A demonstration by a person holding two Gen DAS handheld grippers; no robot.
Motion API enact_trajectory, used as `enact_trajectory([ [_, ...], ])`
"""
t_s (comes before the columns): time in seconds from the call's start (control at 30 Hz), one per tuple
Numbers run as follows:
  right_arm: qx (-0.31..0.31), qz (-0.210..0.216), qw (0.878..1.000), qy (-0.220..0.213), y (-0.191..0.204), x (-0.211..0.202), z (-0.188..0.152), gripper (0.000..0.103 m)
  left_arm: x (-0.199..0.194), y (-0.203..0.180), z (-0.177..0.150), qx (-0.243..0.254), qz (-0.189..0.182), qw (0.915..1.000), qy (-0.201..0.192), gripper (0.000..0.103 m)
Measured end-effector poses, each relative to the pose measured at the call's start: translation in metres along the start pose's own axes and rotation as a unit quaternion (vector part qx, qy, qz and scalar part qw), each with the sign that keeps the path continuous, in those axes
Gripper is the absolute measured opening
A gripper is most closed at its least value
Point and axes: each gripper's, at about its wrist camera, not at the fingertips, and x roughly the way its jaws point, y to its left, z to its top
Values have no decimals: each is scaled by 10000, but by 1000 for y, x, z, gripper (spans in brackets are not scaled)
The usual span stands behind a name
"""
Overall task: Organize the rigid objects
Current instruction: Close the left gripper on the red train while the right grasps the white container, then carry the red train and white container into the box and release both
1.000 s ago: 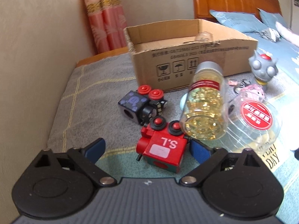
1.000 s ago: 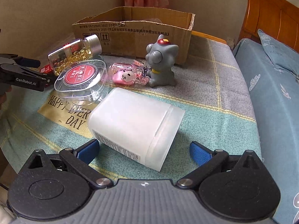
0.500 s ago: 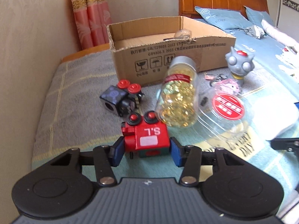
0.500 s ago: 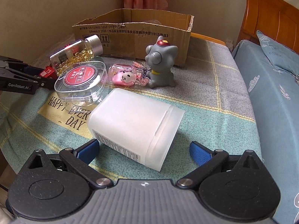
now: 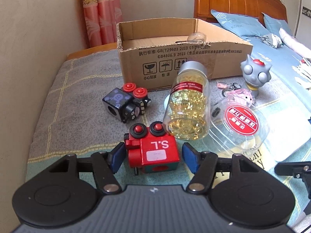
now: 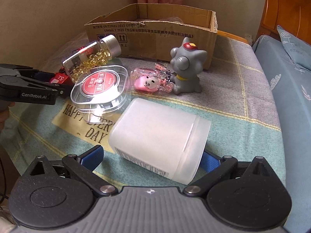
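Left gripper [image 5: 153, 155]: jaws opening, flanking red toy block [image 5: 155, 153], pads apart from it | block: well before cardboard box [image 5: 175, 58] | right gripper [image 6: 149, 158]: jaws spread around frosted container [image 6: 159, 141]

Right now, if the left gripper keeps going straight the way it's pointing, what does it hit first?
The red toy train block, sitting between the left gripper's opening jaws. Beyond it likely comes the capsule bottle, though depth is unclear.
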Motion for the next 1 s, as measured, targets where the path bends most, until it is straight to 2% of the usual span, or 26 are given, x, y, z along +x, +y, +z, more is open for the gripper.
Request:
enact_trajectory([
  [0.1,1,113,9999,-24,4,6,8,103,-1,1,-1,-13,-6,10000,-6,65],
  [0.27,-320,-163,9993,46,13,15,14,103,0,3,-1,-48,38,10000,-14,65],
  [0.6,-130,-374,9988,297,11,12,21,103,1,4,2,-213,67,9997,77,65],
  [0.7,-197,-424,9987,186,14,5,26,103,2,5,3,-230,35,9997,96,60],
  [0.77,-171,-394,9989,177,14,3,29,98,3,5,4,-250,-4,9996,116,55],
  [0.8,-185,-411,9988,201,14,3,30,92,2,6,4,-274,6,9995,143,52],
  [0.83,-222,-517,9982,224,16,3,31,91,1,6,5,-272,14,9995,168,51],
  [1.0,-304,-447,9982,270,14,-1,28,91,-8,7,2,-151,37,9996,230,50],
])
